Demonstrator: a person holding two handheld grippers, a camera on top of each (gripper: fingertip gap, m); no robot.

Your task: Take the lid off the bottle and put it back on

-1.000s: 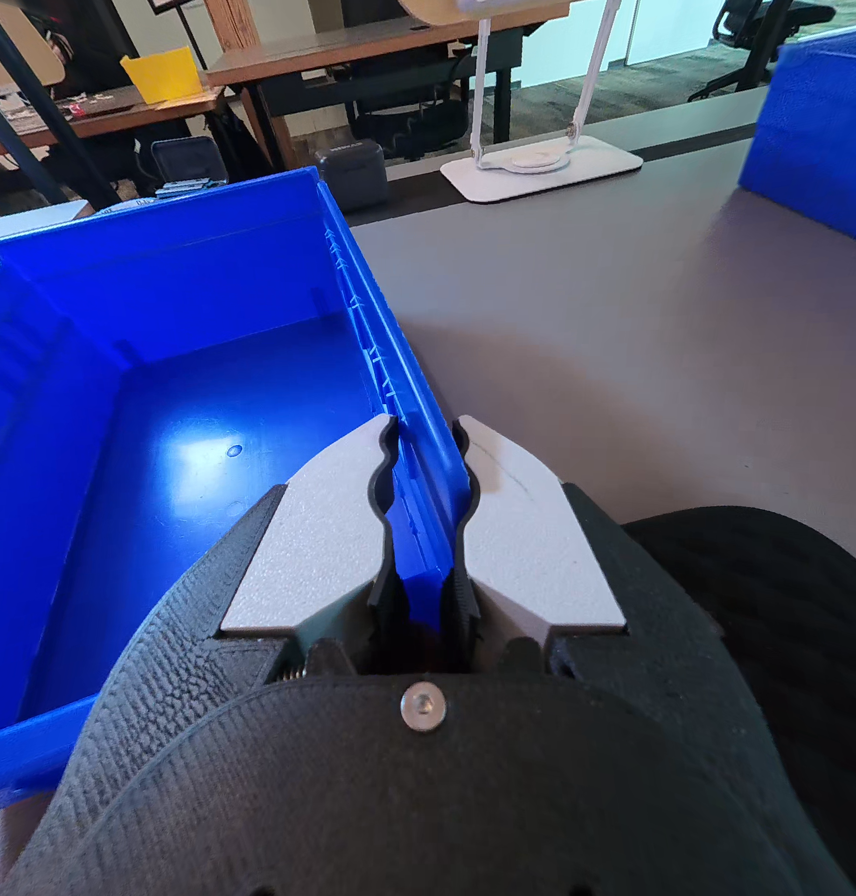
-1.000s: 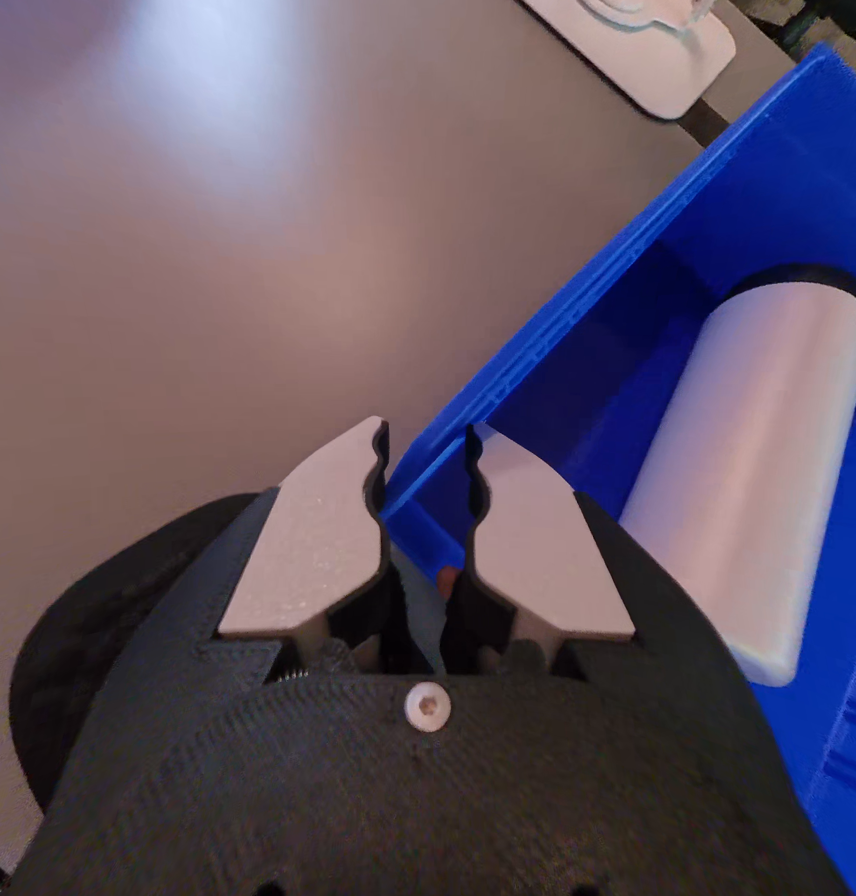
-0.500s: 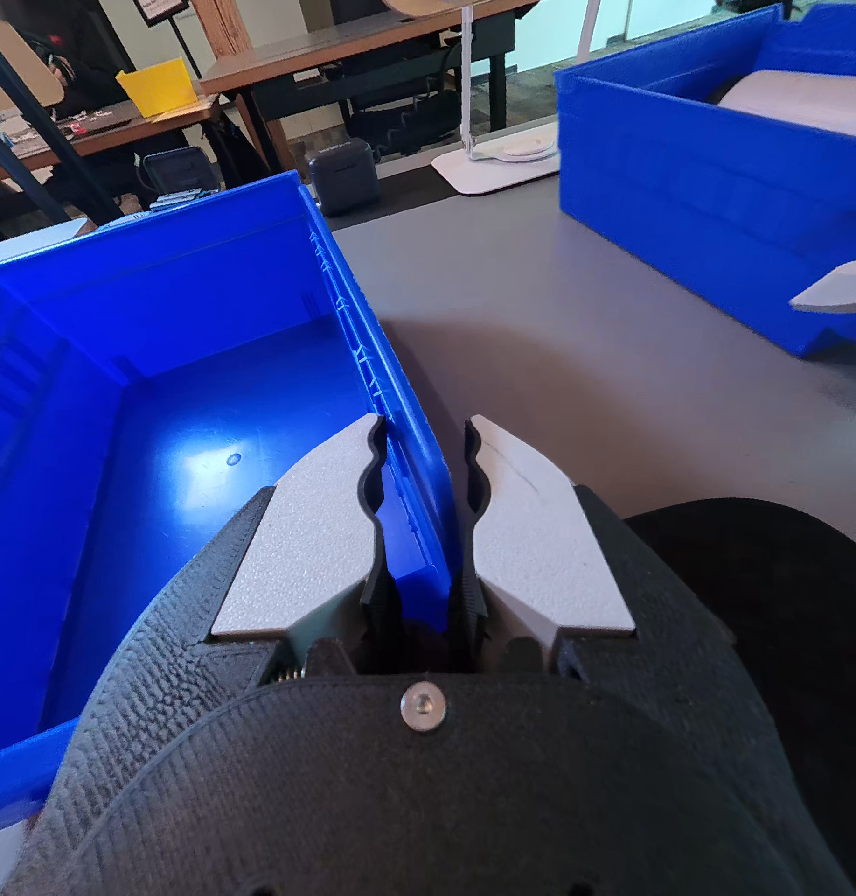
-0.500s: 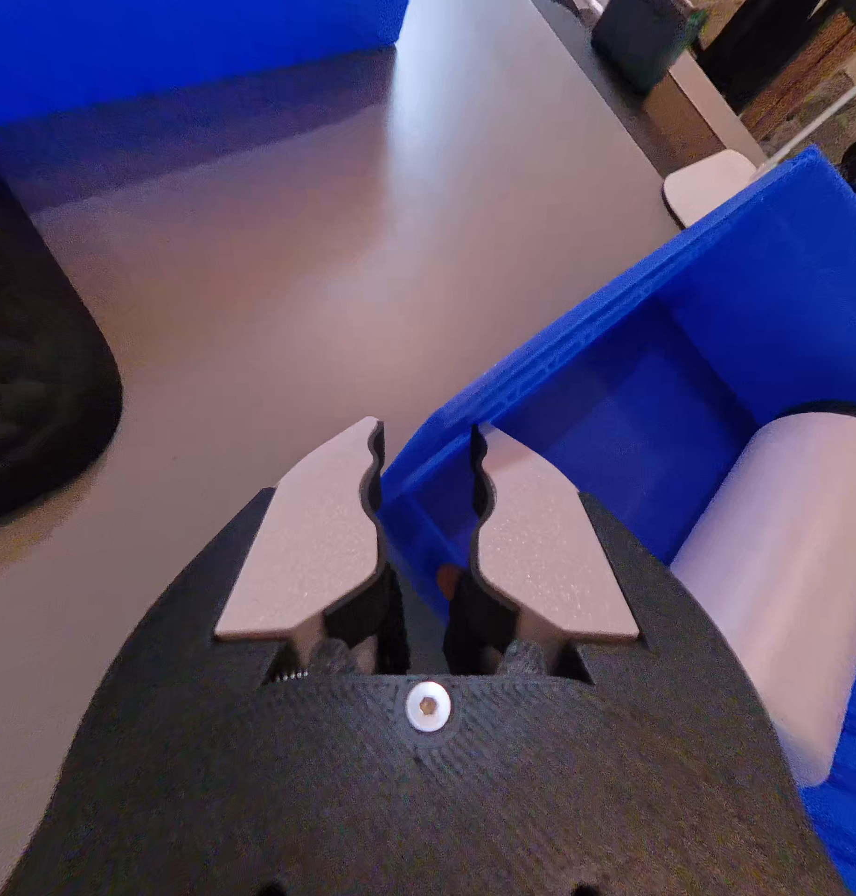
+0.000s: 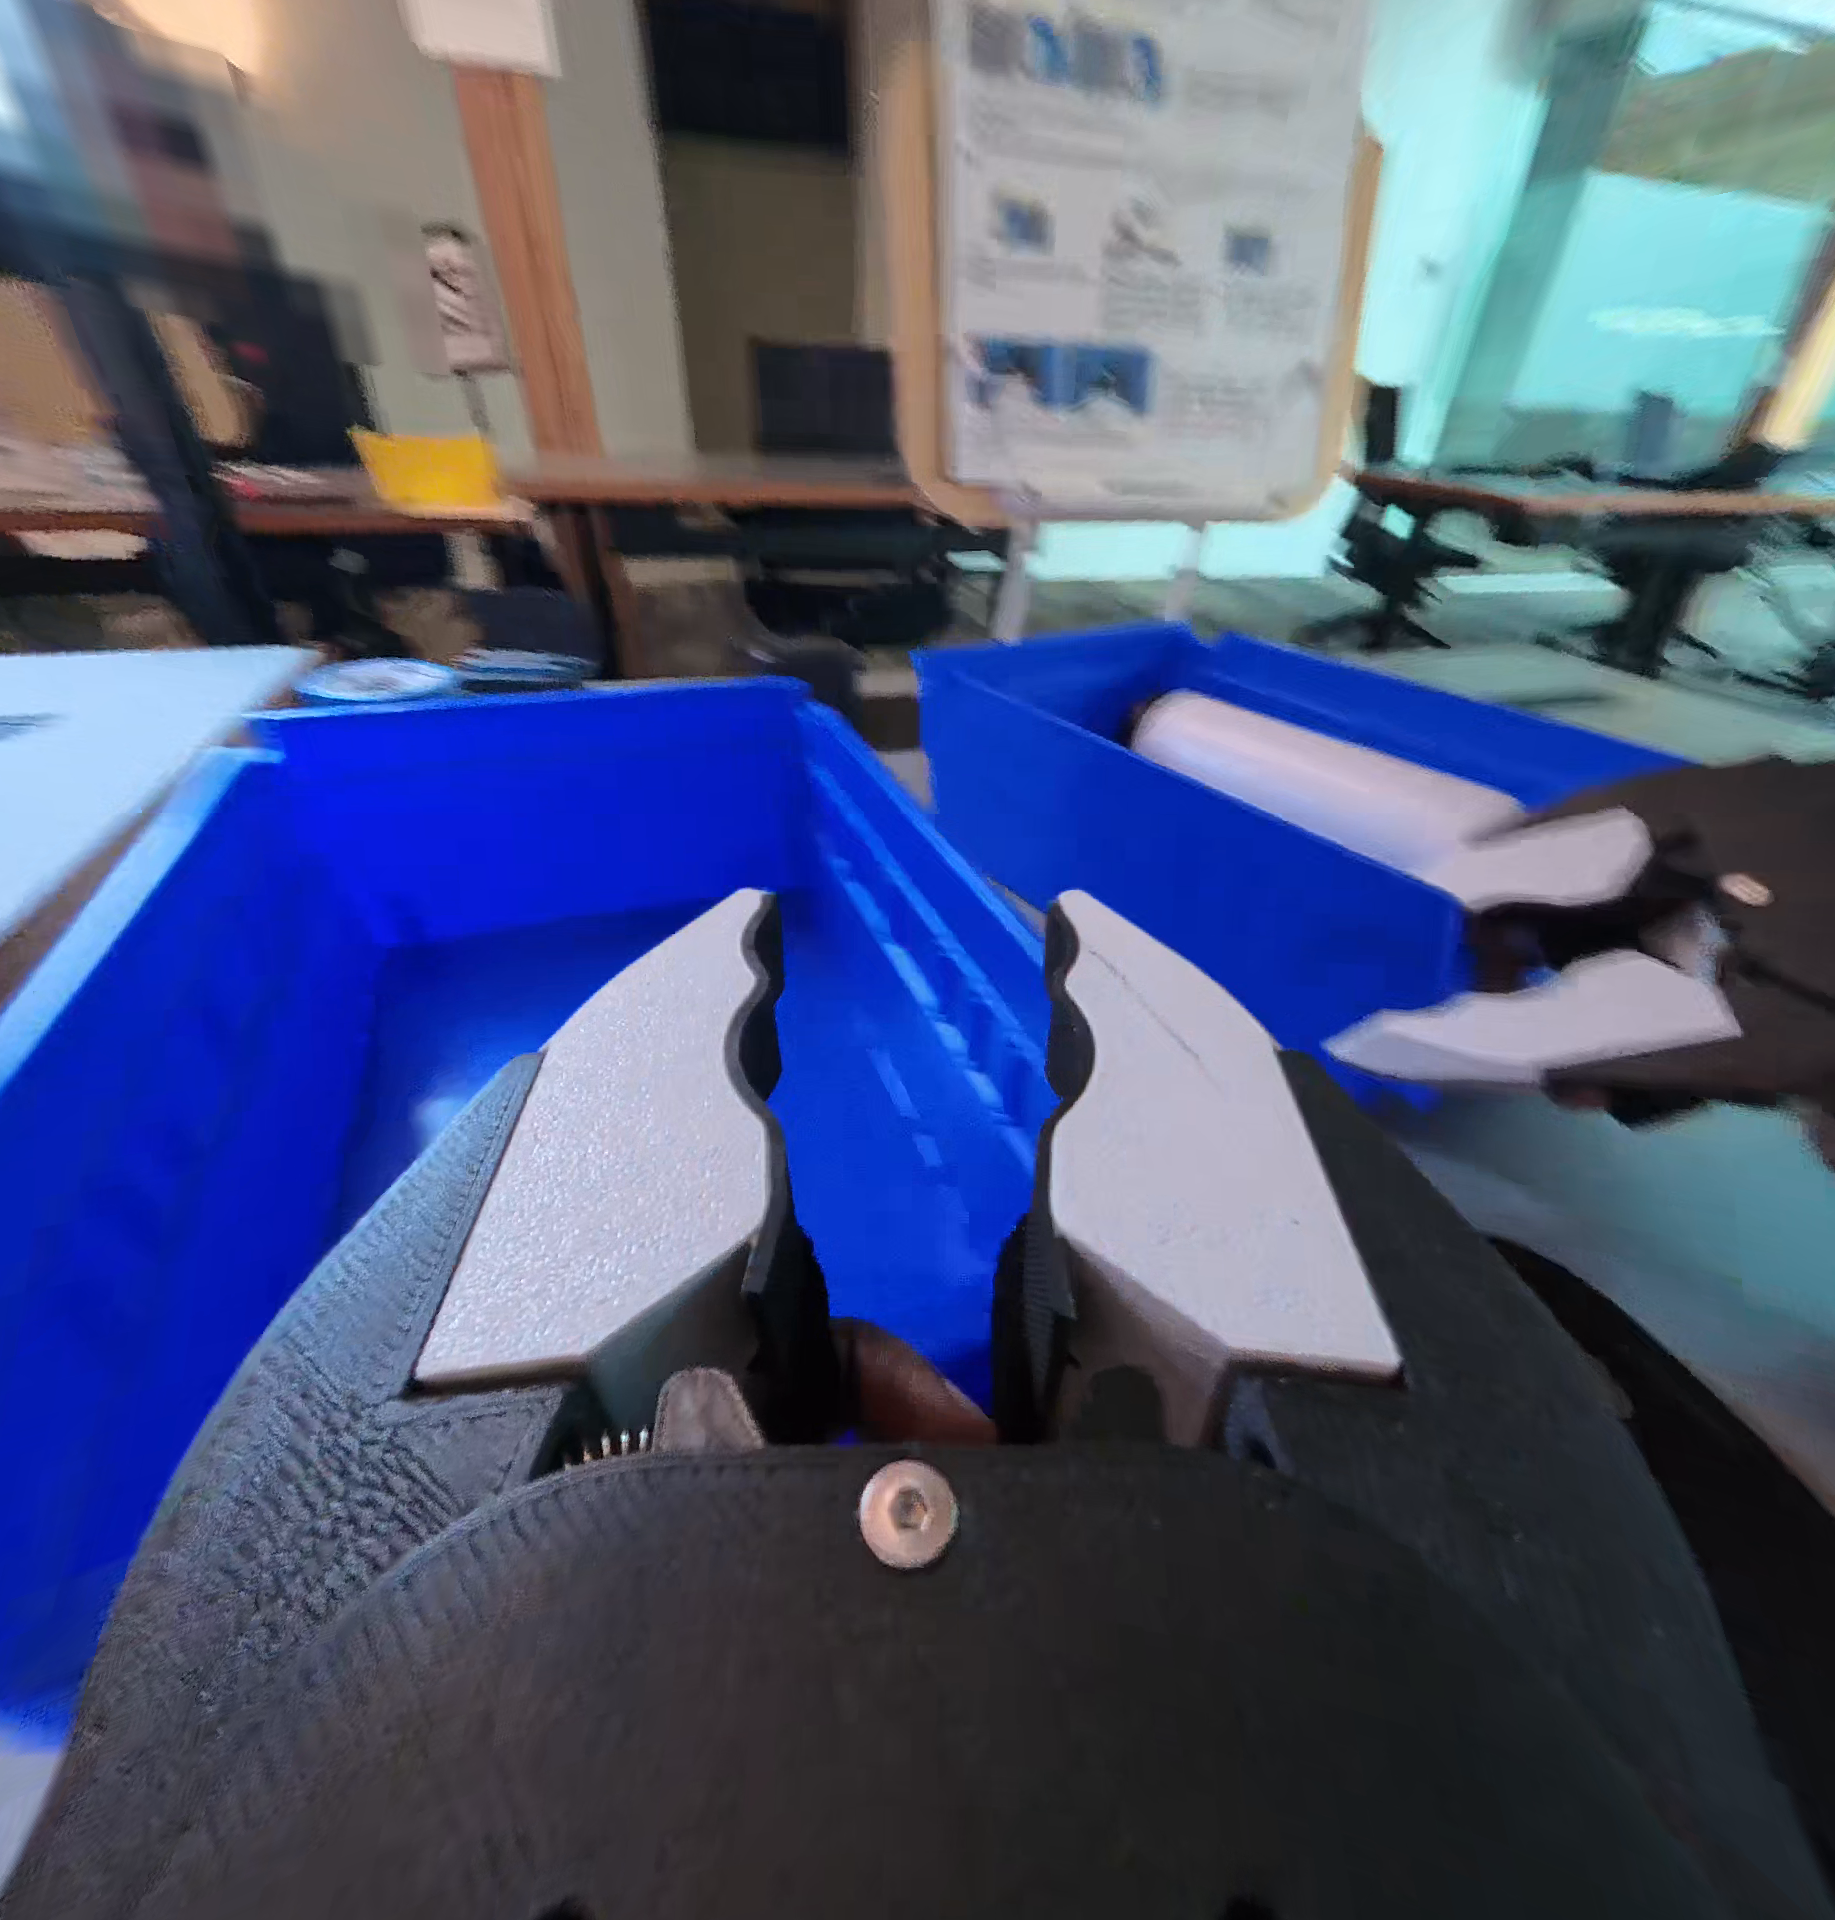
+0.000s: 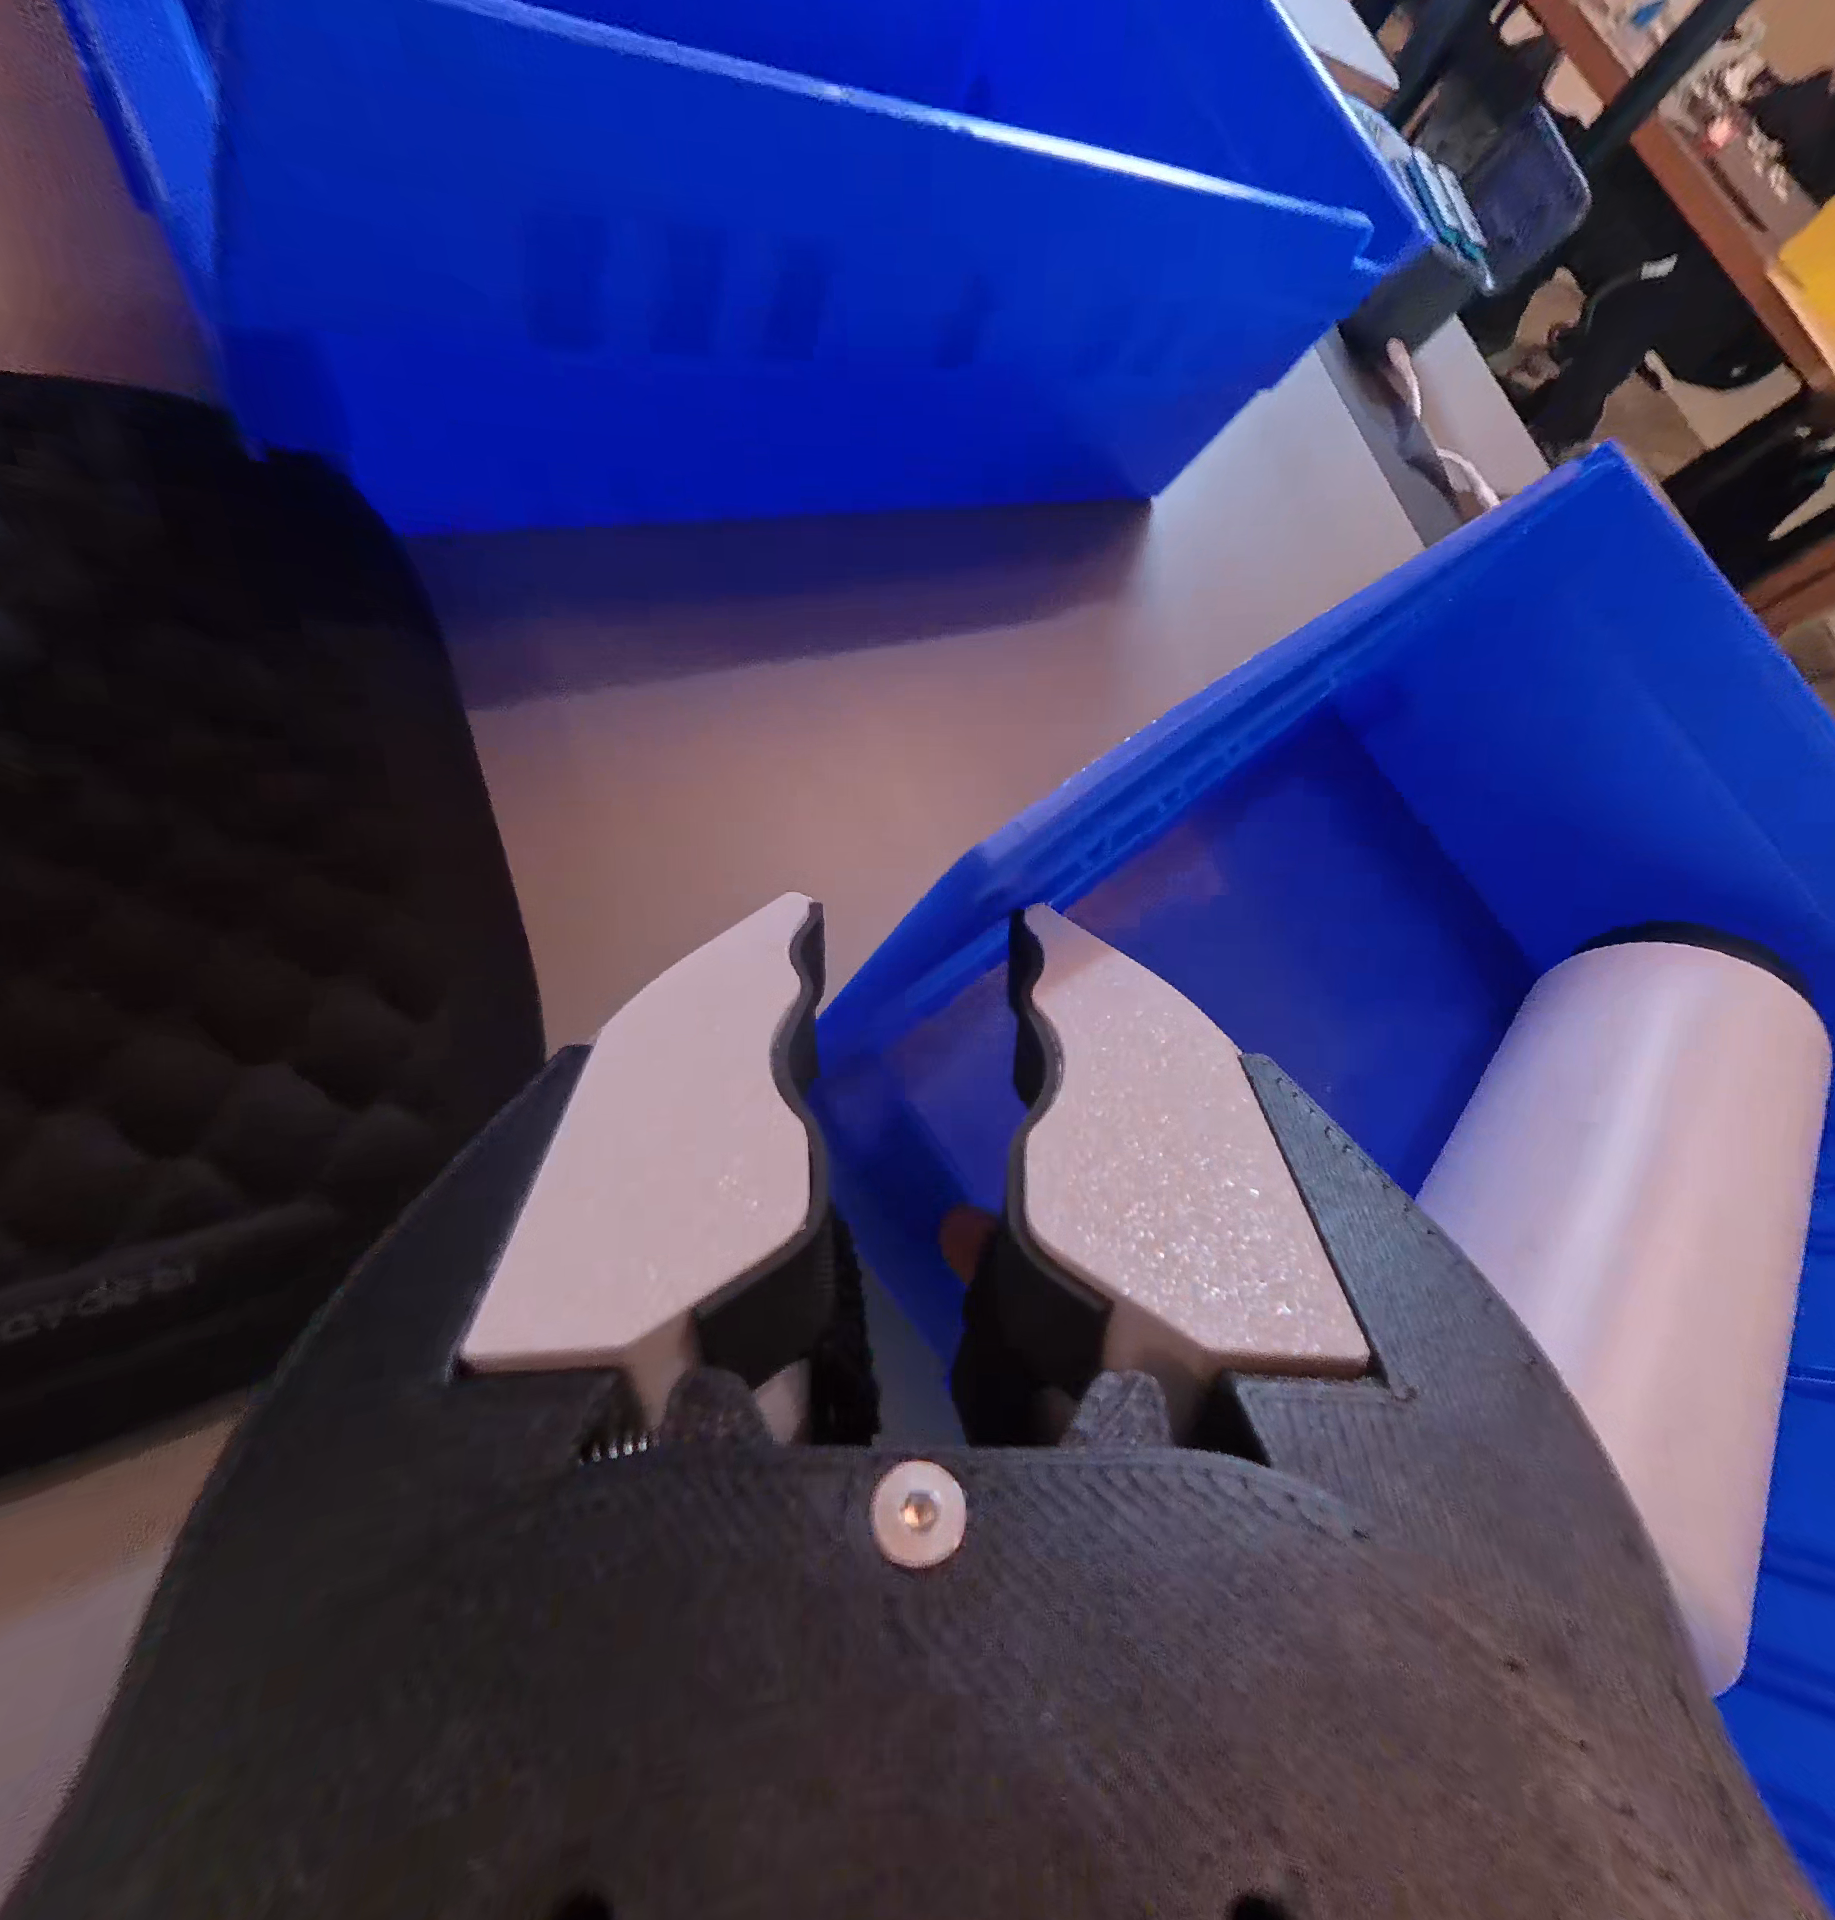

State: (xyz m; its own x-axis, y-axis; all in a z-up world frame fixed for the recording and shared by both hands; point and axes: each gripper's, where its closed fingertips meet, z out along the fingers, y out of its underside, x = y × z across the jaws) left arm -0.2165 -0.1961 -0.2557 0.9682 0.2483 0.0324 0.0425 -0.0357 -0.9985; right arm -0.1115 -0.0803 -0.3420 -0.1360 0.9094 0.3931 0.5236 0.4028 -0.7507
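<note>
Blue bin wall [image 5: 923, 997] now released, left hand-held gripper [image 5: 908, 935] wider, lifted

Bottle [image 6: 1578, 1226] base cut off by right gripper body; its lid end barely shows

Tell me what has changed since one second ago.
The left hand-held gripper opened, releasing the wall of the left bin, and tilted up. The right hand-held gripper stays around the wall of the right bin. The bottle still lies inside.
</note>
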